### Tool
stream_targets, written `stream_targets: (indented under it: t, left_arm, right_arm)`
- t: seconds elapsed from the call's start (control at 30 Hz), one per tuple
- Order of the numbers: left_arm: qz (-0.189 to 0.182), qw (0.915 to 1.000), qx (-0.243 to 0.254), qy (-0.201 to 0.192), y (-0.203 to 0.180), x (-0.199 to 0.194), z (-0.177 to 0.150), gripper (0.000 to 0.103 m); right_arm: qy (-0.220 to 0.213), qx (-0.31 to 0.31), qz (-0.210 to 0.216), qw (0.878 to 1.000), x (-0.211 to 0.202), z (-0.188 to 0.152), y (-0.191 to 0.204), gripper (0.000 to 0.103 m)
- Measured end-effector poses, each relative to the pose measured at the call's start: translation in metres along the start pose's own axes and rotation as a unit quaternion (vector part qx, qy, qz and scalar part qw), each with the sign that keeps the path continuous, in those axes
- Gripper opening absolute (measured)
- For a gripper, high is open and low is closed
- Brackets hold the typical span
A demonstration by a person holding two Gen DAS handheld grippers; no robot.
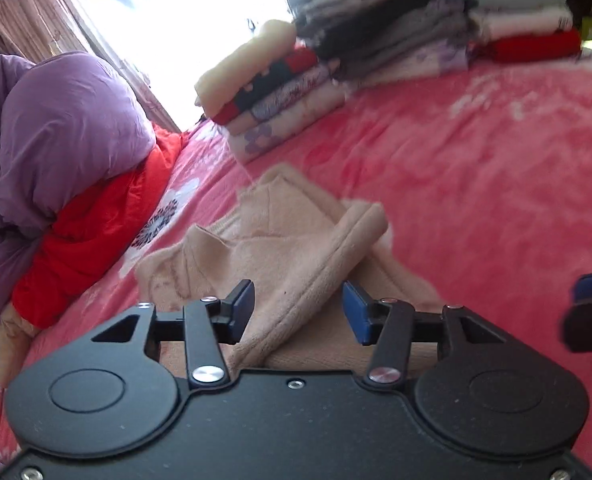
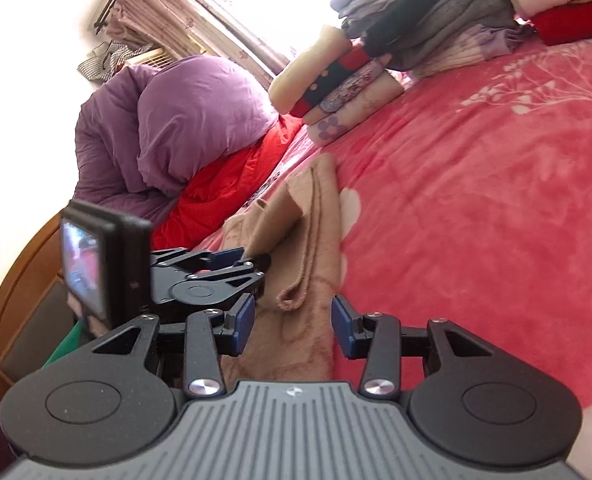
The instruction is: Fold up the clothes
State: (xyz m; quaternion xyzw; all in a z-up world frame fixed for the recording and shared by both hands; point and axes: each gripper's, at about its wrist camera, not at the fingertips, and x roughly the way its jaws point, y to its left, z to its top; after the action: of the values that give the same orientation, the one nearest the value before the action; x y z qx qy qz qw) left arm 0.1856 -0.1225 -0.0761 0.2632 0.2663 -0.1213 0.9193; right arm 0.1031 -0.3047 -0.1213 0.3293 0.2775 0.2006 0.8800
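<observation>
- Spreading under everything, the pink fleece bedspread (image 1: 475, 184) carries a puffy purple duvet (image 1: 60, 132) and 2 stacks of folded clothes (image 1: 395, 40).
- Near both tools lies the beige fleece garment (image 1: 280, 236), soft, rumpled, one sleeve laid across it; folding looks midway.
- Left gripper (image 1: 298, 312) and right gripper (image 2: 292, 322) gape wide, empty; next, pinch an edge.

Beige garment (image 1: 296, 236); pink floral blanket (image 1: 475, 168); purple duvet (image 1: 64, 132).
</observation>
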Motion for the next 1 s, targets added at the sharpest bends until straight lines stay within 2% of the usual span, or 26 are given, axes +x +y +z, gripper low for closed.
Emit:
stream_targets:
  t: [0.07,0.13,0.2,0.3,0.37,0.47,0.57,0.63,0.73,0.83,1.0]
  left_arm:
    - [-0.021,0.9984,-0.05,-0.015,0.021,-0.024,-0.006,0.05]
    - [-0.038,0.9924,-0.114,-0.027,0.048,-0.049,-0.019,0.05]
    - [-0.046,0.9796,-0.194,-0.022,0.082,-0.067,-0.044,0.049]
    - [-0.068,0.951,-0.301,-0.009,0.126,-0.091,-0.095,0.048]
    - [-0.082,0.9372,-0.339,-0.004,0.143,-0.102,-0.123,0.048]
    - [-0.099,0.9318,-0.349,0.004,0.14,-0.114,-0.143,0.048]
    - [-0.112,0.9432,-0.312,0.007,0.114,-0.125,-0.146,0.05]
    - [-0.102,0.9581,-0.267,0.003,0.092,-0.132,-0.145,0.052]
    - [-0.069,0.9778,-0.198,-0.002,0.069,-0.137,-0.143,0.052]
    - [-0.063,0.9813,-0.182,-0.002,0.062,-0.133,-0.144,0.052]
    - [-0.051,0.9896,-0.135,0.003,0.053,-0.125,-0.146,0.052]
  right_arm:
    - [0.002,0.002,0.0,1.0,0.001,0.0,-0.001,0.044]
    - [0.005,0.0,0.001,1.0,0.003,0.0,0.0,0.044]
    - [0.009,-0.002,0.002,1.0,0.005,0.0,0.001,0.044]
    - [0.016,-0.01,0.004,1.0,0.009,-0.004,0.004,0.044]
    - [0.022,-0.015,0.01,1.0,0.012,-0.006,0.007,0.044]
    - [0.034,-0.02,0.025,0.999,0.019,-0.008,0.013,0.044]
    - [0.041,0.0,0.047,0.998,0.03,0.0,0.017,0.046]
    - [0.031,0.017,0.054,0.998,0.037,0.012,0.02,0.051]
    - [0.025,0.026,0.035,0.999,0.052,0.035,0.024,0.052]
    - [0.045,0.037,0.003,0.998,0.08,0.055,0.025,0.052]
    - [0.081,0.08,-0.024,0.993,0.122,0.059,0.019,0.053]
